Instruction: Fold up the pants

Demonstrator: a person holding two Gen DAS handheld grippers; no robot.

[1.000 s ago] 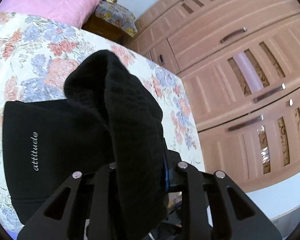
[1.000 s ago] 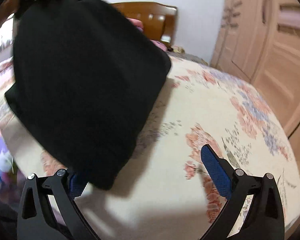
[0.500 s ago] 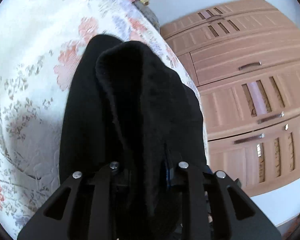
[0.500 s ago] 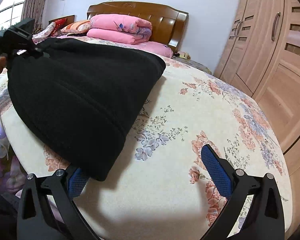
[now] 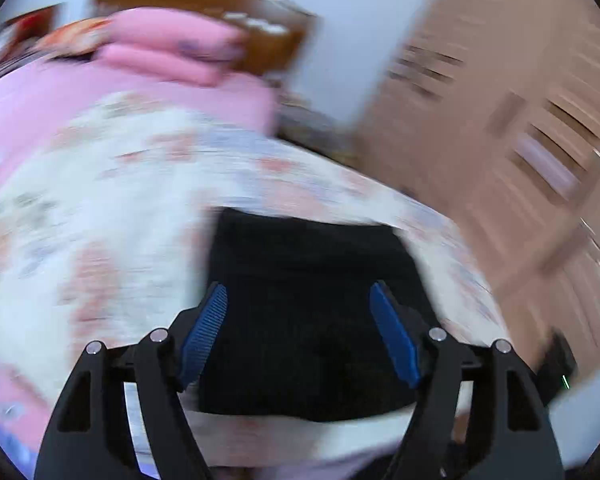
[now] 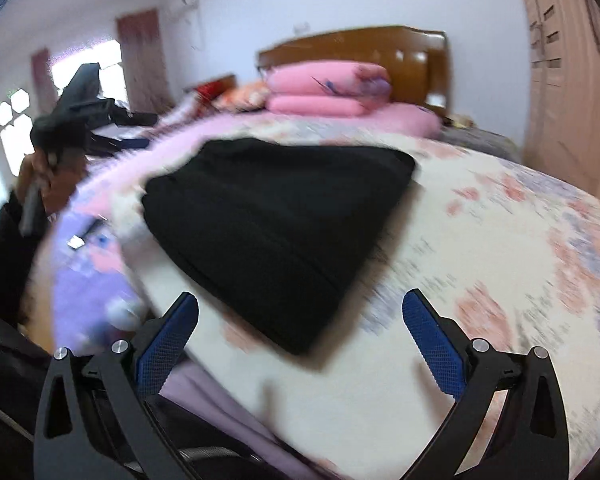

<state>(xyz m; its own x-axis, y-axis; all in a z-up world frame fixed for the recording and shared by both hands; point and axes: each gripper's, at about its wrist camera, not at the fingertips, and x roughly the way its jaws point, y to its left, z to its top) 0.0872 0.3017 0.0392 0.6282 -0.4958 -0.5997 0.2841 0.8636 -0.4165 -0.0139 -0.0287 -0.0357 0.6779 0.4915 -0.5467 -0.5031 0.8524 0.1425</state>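
Change: a moment ago my left gripper [image 5: 298, 330] was clamped on a bunch of the black pants [image 6: 276, 232] and held it up; now the cloth is let go, the pants lie flat on the bed [image 6: 480, 264], and both my tools have pulled back. Both views are smeared by motion.
Left gripper: jaws spread wide, nothing between the blue pads [image 5: 204, 332]; it hangs above the near edge of the bundle.
Right gripper [image 6: 300, 340]: also wide and empty, off the near right corner of the pants.
Pants position: a folded bundle near the foot edge of the bed, ahead of both tools; from the right wrist it lies forward and slightly left.
Long axis: in the right view it runs from the near corner towards the far left, roughly diagonal.
Nearer tool: I cannot tell which is nearer; in its own view the left one sits squarely over the near edge.
Material: thick, matte, fleecy black fabric; soft rounded folds, a stitched band along the near left edge.
Surface: cream quilt with pink and lilac flowers, soft, likely to give under pressure.
Far end: pink bedding [image 6: 328, 88] stacked against a brown wooden headboard [image 6: 412, 56].
Right side: pale wooden wardrobe [image 5: 512, 152].
Judgement: the fold looks nearly or fully done; any tidy-up would start from the near edge.
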